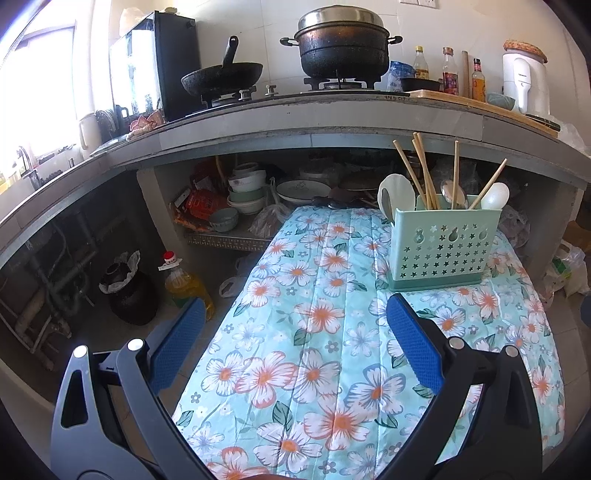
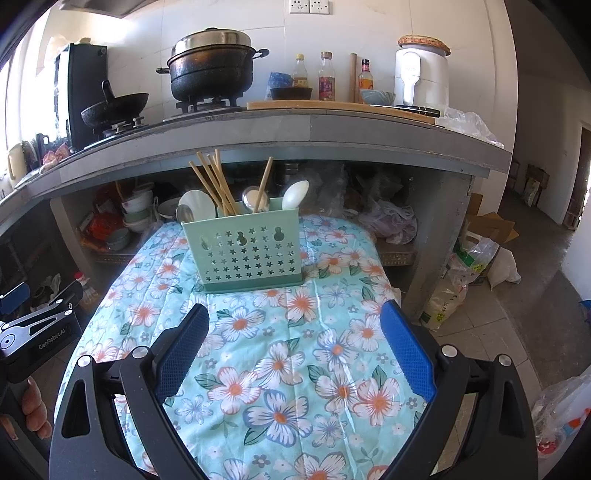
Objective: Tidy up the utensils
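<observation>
Both tongs, left (image 1: 295, 350) and right (image 2: 295, 350), are hanging released and empty over the floral worktop (image 2: 280, 369), while chopsticks (image 2: 214, 181) and spoons (image 2: 295, 194) are seemingly all standing in the green caddy (image 2: 243, 251) already.

**Kitchen counter, open shelves, bright window**

A grey counter (image 2: 332, 125) curves along a white tiled wall (image 2: 280, 40) with a double socket (image 2: 308, 6). A stove (image 1: 280, 92) sits on the counter. Open shelves (image 1: 225, 236) below hold bowls (image 1: 245, 192). Daylight floods a window (image 1: 33, 85) at left. The floor (image 2: 517, 325) is tiled.
</observation>
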A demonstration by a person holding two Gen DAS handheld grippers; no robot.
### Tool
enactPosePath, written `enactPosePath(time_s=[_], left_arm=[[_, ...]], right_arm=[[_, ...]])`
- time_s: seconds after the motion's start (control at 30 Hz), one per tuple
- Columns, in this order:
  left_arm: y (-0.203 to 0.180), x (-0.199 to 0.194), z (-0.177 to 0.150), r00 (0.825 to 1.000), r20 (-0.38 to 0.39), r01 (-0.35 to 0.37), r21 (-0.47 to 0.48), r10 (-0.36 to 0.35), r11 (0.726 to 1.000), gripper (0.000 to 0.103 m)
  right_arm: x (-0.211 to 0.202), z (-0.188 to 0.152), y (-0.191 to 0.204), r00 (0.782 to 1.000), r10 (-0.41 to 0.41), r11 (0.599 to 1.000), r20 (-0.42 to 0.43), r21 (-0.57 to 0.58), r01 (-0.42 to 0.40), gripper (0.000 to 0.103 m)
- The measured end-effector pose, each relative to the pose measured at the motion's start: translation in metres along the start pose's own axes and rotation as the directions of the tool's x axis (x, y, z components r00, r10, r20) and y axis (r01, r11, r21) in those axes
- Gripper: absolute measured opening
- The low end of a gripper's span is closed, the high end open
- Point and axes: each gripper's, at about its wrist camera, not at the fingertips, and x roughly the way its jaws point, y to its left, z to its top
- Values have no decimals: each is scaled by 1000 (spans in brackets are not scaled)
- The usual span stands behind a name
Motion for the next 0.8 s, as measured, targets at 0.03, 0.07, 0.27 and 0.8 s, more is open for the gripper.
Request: enactPosePath(time_s=[0.03,0.07,0.27,0.8], left_arm=[[1,-3,0,1000,6,0,-1,0,1000,94],[2,-5,0,1000,11,-1,-3,1,1000,94],[8,-20,-1,1000,29,2,-13,-1,1000,94],[10,-19,-4,1000,14,6,-2,-6,1000,94]], right_arm=[[-2,0,1,1000,2,1000,2,-1,-2,91],[-5,-1,2,1000,6,1000,6,-3,-6,91],[-18,-3,2,999,21,1000,29,-3,-21,91],[-16,-5,1,999,34,999,17,9,-34,92]])
